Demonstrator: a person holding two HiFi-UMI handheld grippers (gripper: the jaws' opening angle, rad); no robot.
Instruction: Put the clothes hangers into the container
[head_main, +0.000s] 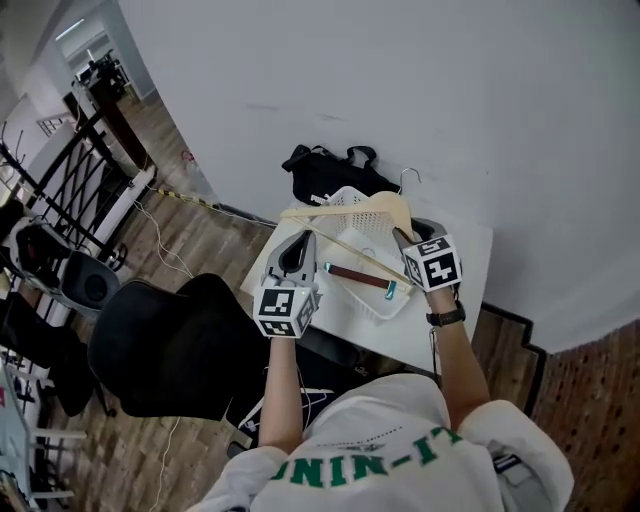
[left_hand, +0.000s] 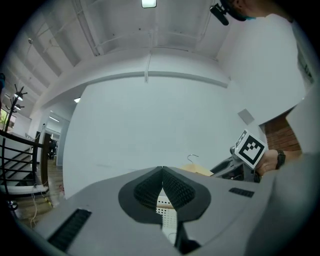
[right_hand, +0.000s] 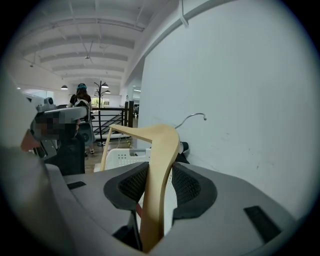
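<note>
A pale wooden hanger (head_main: 350, 212) with a metal hook (head_main: 408, 176) hangs over the white perforated basket (head_main: 345, 198) on the table. My right gripper (head_main: 403, 237) is shut on the hanger's right arm; in the right gripper view the wood (right_hand: 160, 165) fills the gap between the pads, hook (right_hand: 192, 117) towards the wall. A dark red hanger (head_main: 358, 277) with a teal tip lies across the basket. My left gripper (head_main: 303, 238) hovers at the basket's left side, shut and empty; its tips (left_hand: 162, 170) meet, with the basket (left_hand: 167, 215) showing behind.
The white table (head_main: 460, 290) stands against a white wall. A black bag (head_main: 325, 170) lies behind the basket. A black office chair (head_main: 170, 345) is at the table's left. A dark railing (head_main: 70, 180) and cables run along the floor at far left.
</note>
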